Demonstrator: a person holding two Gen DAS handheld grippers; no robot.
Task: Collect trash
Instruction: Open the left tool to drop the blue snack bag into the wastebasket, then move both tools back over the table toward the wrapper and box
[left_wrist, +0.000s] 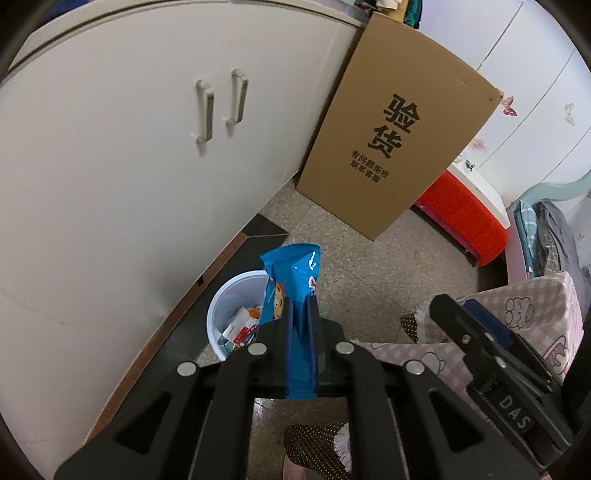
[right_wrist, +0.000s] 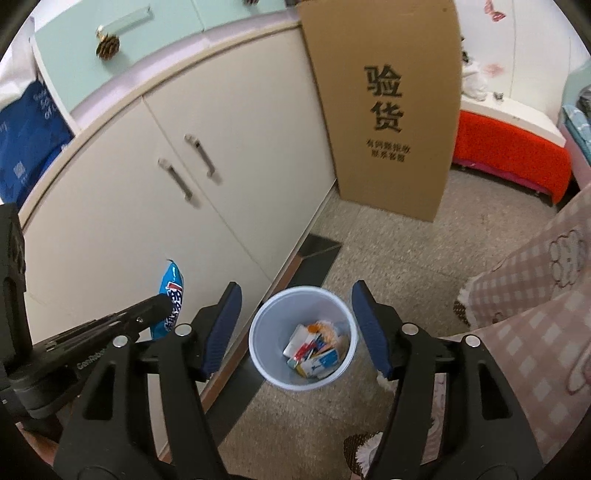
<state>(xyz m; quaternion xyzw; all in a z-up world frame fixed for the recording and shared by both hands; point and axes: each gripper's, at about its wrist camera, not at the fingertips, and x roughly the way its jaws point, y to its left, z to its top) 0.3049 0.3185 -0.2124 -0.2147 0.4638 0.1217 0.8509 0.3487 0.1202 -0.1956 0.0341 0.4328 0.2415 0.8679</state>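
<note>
The snack wrapper is bright blue with white lettering and a cartoon figure. The bin is pale blue-white, its litter white, red and orange. The cabinet is cream, the cardboard box brown with black characters, and the checked cloth pink and white with cartoon outlines.

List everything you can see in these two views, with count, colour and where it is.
snack wrapper: one, blue, clamped in the left tongs
bin: one, white, on the floor by the cabinet, holding mixed packaging
cardboard box: one, brown, black print, upright beside the cabinet
cabinet: one, cream, two doors with handles
stool: one, red, behind the box
checked fabric: one, pink and white, right side
slippers: two, brown, dotted, on the floor
left tongs: shut on the wrapper
right tongs: open, empty, above the bin
</note>
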